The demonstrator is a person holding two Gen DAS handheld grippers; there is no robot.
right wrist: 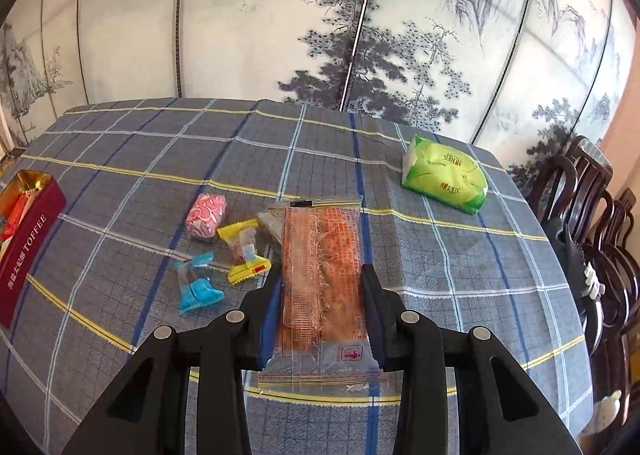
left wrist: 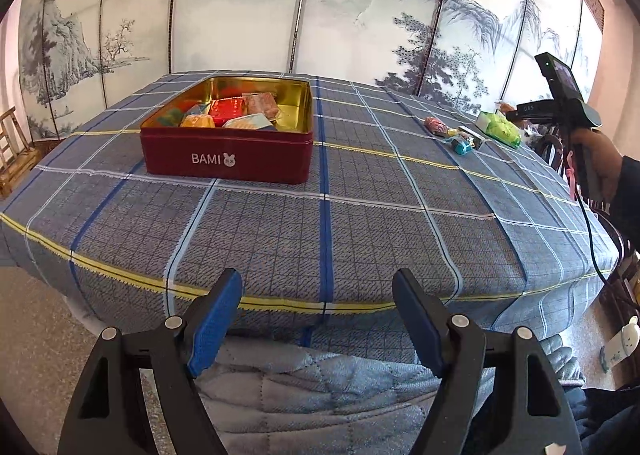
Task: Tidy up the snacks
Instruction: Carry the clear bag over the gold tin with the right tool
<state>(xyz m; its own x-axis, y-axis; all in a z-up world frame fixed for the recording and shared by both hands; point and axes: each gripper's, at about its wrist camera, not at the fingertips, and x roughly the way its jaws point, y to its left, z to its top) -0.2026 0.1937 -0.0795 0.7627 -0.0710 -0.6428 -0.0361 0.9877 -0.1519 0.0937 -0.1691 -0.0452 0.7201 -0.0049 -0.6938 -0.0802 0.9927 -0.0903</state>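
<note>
Left wrist: my left gripper (left wrist: 318, 319) hung off the table edge, fingers spread, nothing between them, idle while the other side worked. The red tin (left wrist: 228, 157) sat open on the checked tablecloth (left wrist: 360, 223) with several snacks already inside.

Right wrist: my right gripper (right wrist: 322, 295) pinched an orange snack packet (right wrist: 320, 255) across its width, lengthwise along the fingers, probably for the tin. Pink candy (right wrist: 206, 220), yellow candy (right wrist: 244, 253), blue candy (right wrist: 196, 287) and green pack (right wrist: 444, 173) lay loose on the cloth.

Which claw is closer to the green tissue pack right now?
Right. The right claw, shut on the orange snack packet, sits just short of the green tissue pack. The left claw hangs open off the table's near edge, far from it.
</note>
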